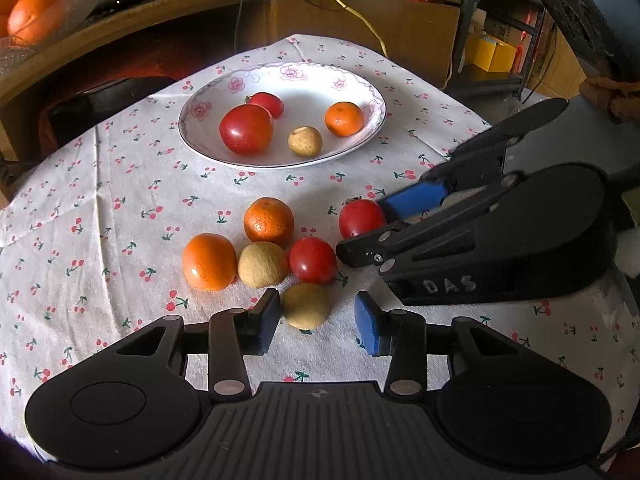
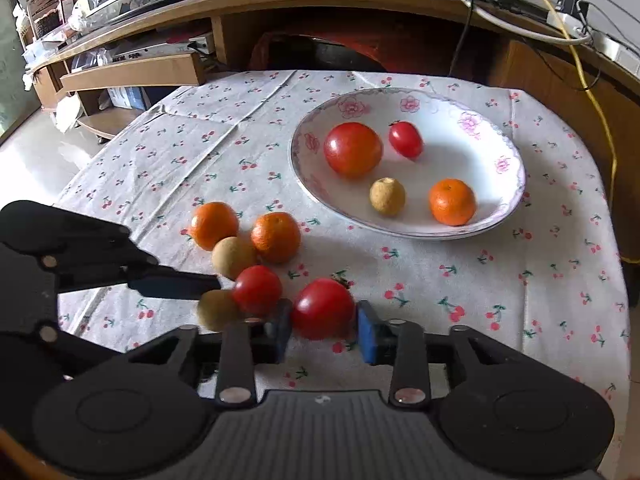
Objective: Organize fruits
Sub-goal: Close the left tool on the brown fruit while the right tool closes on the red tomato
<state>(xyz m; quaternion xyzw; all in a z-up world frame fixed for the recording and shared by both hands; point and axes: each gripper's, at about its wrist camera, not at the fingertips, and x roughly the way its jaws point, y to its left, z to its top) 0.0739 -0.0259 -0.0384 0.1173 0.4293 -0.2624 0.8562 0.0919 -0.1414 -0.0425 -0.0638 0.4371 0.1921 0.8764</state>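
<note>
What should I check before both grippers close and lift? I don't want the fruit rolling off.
1. Red tomato between right gripper pads: ok.
2. Tan longan centred in left gripper: not ok, it sits toward the left pad.
3. Both jaws open: ok.
4. Neighbouring tomato clear of right gripper's pad: not ok, it seems to touch.
5. Free space in plate: ok.

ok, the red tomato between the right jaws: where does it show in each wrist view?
Left wrist: tomato sits right of centre on the cloth, at the tip of the right gripper that reaches in from the right.
Right wrist: tomato is low centre, between the blue pads.
Shared landmark: the flowered plate beyond it, holding four fruits.
</note>
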